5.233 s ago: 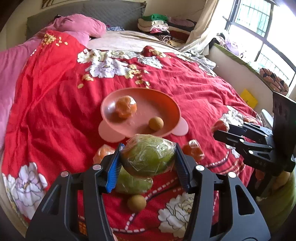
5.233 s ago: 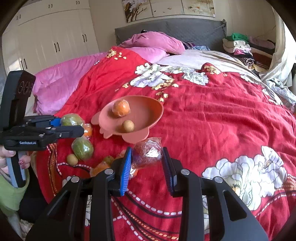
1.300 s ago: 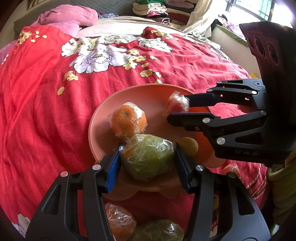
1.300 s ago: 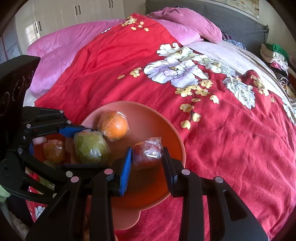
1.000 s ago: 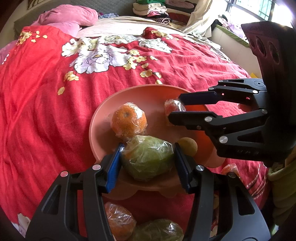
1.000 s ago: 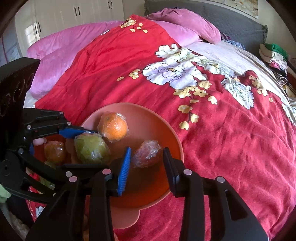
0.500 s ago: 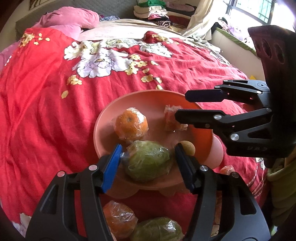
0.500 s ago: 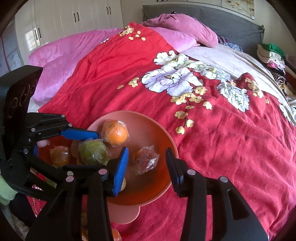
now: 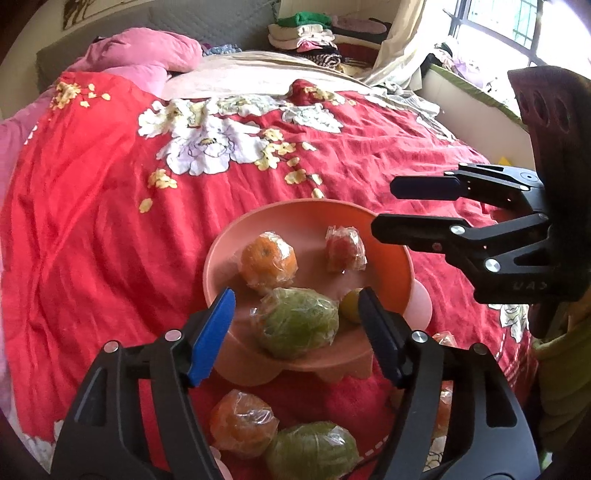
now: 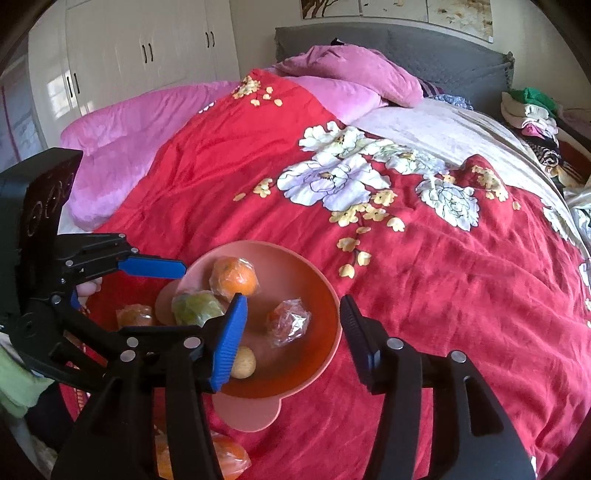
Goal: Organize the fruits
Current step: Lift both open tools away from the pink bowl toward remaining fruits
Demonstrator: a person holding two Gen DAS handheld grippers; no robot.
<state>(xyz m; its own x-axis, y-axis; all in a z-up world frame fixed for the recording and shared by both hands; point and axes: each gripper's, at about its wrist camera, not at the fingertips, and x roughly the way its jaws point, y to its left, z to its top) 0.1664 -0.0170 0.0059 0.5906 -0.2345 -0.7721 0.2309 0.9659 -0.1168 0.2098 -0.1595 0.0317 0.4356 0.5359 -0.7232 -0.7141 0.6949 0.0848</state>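
Note:
A salmon-pink bowl (image 9: 229, 251) (image 10: 325, 291) sits on the red bedspread. In it lie a wrapped orange (image 9: 268, 260) (image 10: 234, 277), a wrapped green fruit (image 9: 299, 323) (image 10: 195, 308), a wrapped red fruit (image 9: 345, 248) (image 10: 290, 321) and a small tan fruit (image 9: 350, 304) (image 10: 242, 362). My left gripper (image 9: 294, 295) (image 10: 188, 295) hovers over the green fruit, its jaws opening and its pads clear of the fruit. My right gripper (image 10: 292, 301) (image 9: 384, 205) hangs above the red fruit, jaws opening, nothing pressed between them.
Loose wrapped fruits lie on the bedspread in front of the bowl: an orange (image 9: 243, 424), a green one (image 9: 312, 450), another orange (image 9: 443, 339). Pink pillows (image 10: 351, 70) and folded clothes (image 9: 306, 33) are at the bed's far end. A green sleeve (image 9: 561, 369) is at the right.
Both grippers have opened. The green fruit and the red fruit now rest in the bowl, free of the pads. Both grippers have drawn back a little from the bowl.

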